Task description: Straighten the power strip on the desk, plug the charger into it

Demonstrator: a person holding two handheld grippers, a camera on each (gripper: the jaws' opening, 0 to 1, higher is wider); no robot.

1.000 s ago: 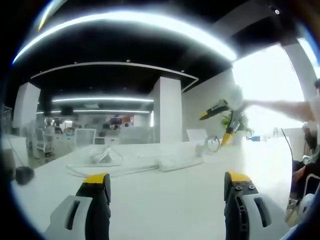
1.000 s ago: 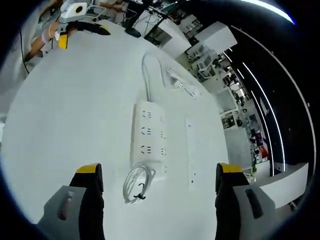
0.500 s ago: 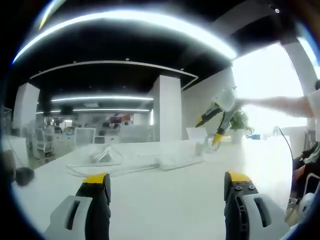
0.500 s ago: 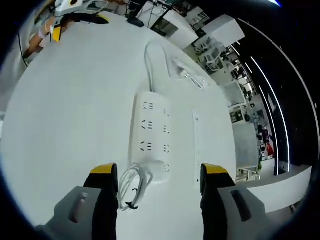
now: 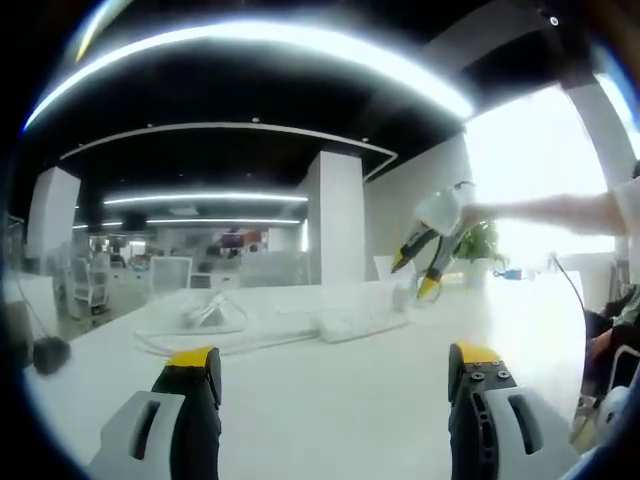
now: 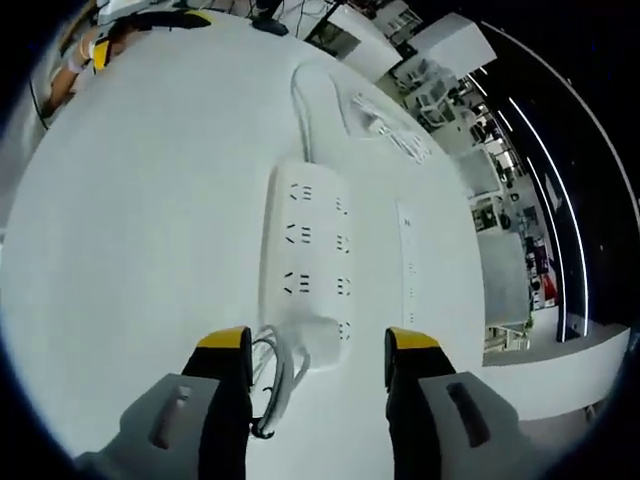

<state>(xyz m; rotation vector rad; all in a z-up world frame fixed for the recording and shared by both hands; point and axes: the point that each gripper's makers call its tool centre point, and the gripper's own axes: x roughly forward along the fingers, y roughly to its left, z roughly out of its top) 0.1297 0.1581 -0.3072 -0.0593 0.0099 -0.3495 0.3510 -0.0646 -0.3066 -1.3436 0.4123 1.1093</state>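
The right tongs (image 6: pixel 318 345) are narrowing and descending: over the last second their jaws are closing in from a wide spread to a moderate gap, and they are now straddling the near end of the power strip (image 6: pixel 308 255) without yet gripping it. This is judged to be the approach for the straightening step; no plugging is under way. The left tongs (image 5: pixel 335 365) are holding wide open and empty, low over the surface (image 5: pixel 330 400), with an unchanged outlook. In the left gripper view the right tongs are appearing lower than before, near the far end of the strip.

Count, right gripper view:
- One power strip, lying flat mid-surface, showing four rows of sockets
- One coiled cable bundle (image 6: pixel 272 372), lying at the strip's near end beside the left jaw
- One thin white bar (image 6: pixel 410 265), lying just beside the strip
- One white cable item (image 6: pixel 385 125) beyond the strip, possibly the charger; this cannot be confirmed
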